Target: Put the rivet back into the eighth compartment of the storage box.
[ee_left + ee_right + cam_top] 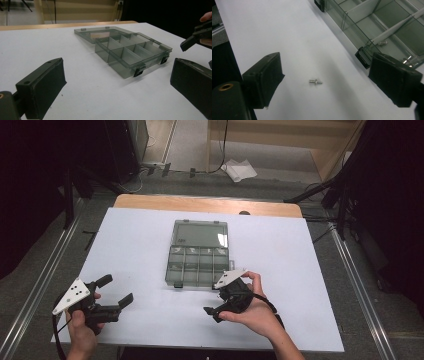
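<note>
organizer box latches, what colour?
Black latches on the smoky-grey clear box; left gripper view shows them best.

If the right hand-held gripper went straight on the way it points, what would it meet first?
Probably the small screw lying loose on the white table, between the open jaws of the right hand-held gripper; depth is uncertain. The compartment box sits off to one side.

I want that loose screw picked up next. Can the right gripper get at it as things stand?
Probably yes: the screw lies alone on the bare white table, between the open fingers of the right gripper, clear of the organizer box.
</note>
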Demonstrator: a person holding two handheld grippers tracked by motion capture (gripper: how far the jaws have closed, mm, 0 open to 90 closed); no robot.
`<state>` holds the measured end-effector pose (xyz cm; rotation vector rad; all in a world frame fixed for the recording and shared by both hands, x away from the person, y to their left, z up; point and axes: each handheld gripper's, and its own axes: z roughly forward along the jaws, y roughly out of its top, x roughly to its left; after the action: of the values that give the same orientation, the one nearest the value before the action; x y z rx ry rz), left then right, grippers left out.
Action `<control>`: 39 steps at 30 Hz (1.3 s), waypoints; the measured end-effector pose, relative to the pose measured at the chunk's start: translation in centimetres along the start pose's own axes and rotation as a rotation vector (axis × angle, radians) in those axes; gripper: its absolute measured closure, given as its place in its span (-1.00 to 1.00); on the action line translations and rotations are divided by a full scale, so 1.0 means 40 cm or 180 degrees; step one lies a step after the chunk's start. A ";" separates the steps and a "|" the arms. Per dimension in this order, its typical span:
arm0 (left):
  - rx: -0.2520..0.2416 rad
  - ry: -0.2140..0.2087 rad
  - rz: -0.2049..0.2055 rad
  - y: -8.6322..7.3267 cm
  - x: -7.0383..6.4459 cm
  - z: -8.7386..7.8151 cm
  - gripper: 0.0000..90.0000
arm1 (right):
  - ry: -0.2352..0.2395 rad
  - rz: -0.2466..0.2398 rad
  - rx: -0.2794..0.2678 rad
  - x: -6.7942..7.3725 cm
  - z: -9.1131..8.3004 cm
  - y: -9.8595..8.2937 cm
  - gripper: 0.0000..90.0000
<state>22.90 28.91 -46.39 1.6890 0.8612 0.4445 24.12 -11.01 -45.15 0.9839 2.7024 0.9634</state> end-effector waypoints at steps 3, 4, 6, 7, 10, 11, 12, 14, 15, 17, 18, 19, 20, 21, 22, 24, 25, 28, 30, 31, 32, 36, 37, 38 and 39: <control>0.0000 0.0002 0.0002 0.000 0.000 0.000 -1.00 | 0.0016 -0.0015 -0.0011 0.003 0.000 -0.004 -0.46; 0.0001 0.0003 0.0003 0.000 0.000 0.000 -1.00 | 0.0025 -0.0020 -0.0011 0.003 0.000 -0.005 -0.42; -0.0005 0.0001 0.0002 0.000 -0.001 0.000 -1.00 | 0.0035 -0.0019 -0.0020 0.004 0.002 -0.007 -0.33; 0.0001 0.0001 0.0001 0.000 -0.001 0.000 -1.00 | 0.0036 -0.0019 -0.0025 0.003 0.003 -0.008 -0.27; 0.0007 0.0001 0.0009 0.000 -0.001 0.000 -1.00 | 0.0063 -0.0005 -0.0033 0.003 0.006 -0.011 -0.15; 0.0008 -0.0002 0.0010 0.000 -0.001 0.000 -1.00 | 0.0074 -0.0002 -0.0020 0.003 0.006 -0.012 -0.10; 0.0012 -0.0001 0.0010 0.000 -0.001 0.000 -1.00 | 0.0071 0.0005 -0.0012 0.003 0.008 -0.013 -0.07; 0.0007 0.0000 0.0009 0.000 -0.001 0.000 -1.00 | 0.0073 -0.0008 -0.0006 0.003 0.011 -0.015 0.00; 0.0007 0.0000 0.0009 0.000 -0.001 0.000 -1.00 | 0.0073 -0.0008 -0.0006 0.003 0.011 -0.015 0.00; 0.0001 0.0000 0.0002 0.000 -0.001 0.000 -1.00 | 0.0110 -0.0004 0.0029 0.004 0.017 -0.019 0.12; 0.0001 0.0001 0.0004 0.000 0.000 0.000 -1.00 | 0.0118 -0.0006 0.0037 0.005 0.020 -0.020 0.15; 0.0001 0.0001 0.0004 0.000 0.000 0.000 -1.00 | 0.0118 -0.0006 0.0037 0.005 0.020 -0.020 0.15; -0.0002 -0.0004 0.0008 0.000 -0.001 0.000 -1.00 | 0.0134 -0.0031 0.0094 0.007 0.027 -0.023 0.25; 0.0006 -0.0002 0.0012 0.000 -0.001 0.000 -1.00 | 0.0156 -0.0048 0.0129 0.007 0.031 -0.025 0.27; 0.0006 -0.0002 0.0012 0.000 -0.001 0.000 -1.00 | 0.0156 -0.0048 0.0129 0.007 0.031 -0.025 0.27; 0.0006 -0.0003 0.0012 0.000 -0.001 0.000 -1.00 | 0.0209 -0.0078 0.0159 0.006 0.040 -0.029 0.35; 0.0005 -0.0003 0.0008 0.000 0.000 0.000 -1.00 | 0.0214 -0.0094 0.0191 0.006 0.044 -0.031 0.37; -0.0002 0.0000 0.0004 0.000 0.000 0.000 -1.00 | 0.0217 -0.0088 0.0265 0.007 0.057 -0.038 0.46; 0.0002 -0.0003 0.0003 0.000 0.000 0.000 -1.00 | 0.0230 -0.0136 0.0266 0.006 0.063 -0.040 0.49; 0.0007 -0.0003 0.0010 0.000 0.000 0.000 -1.00 | 0.0242 -0.0152 0.0282 0.006 0.066 -0.040 0.50; 0.0005 -0.0004 0.0009 0.000 0.000 0.000 -1.00 | 0.0256 -0.0147 0.0298 0.007 0.068 -0.041 0.51; 0.0004 -0.0004 0.0005 0.000 0.000 0.000 -1.00 | 0.0272 -0.0176 0.0340 0.006 0.081 -0.043 0.57; 0.0003 -0.0004 0.0003 0.000 0.000 0.000 -1.00 | 0.0280 -0.0195 0.0346 0.005 0.083 -0.043 0.58; 0.0003 -0.0004 0.0003 0.000 0.000 0.000 -1.00 | 0.0280 -0.0195 0.0346 0.005 0.083 -0.043 0.58; 0.0003 -0.0005 0.0002 0.000 0.000 0.000 -1.00 | 0.0268 -0.0188 0.0359 0.005 0.086 -0.044 0.59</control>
<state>22.91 28.92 -46.39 1.6902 0.8598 0.4434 24.04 -10.10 -48.90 0.8956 2.8661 0.8695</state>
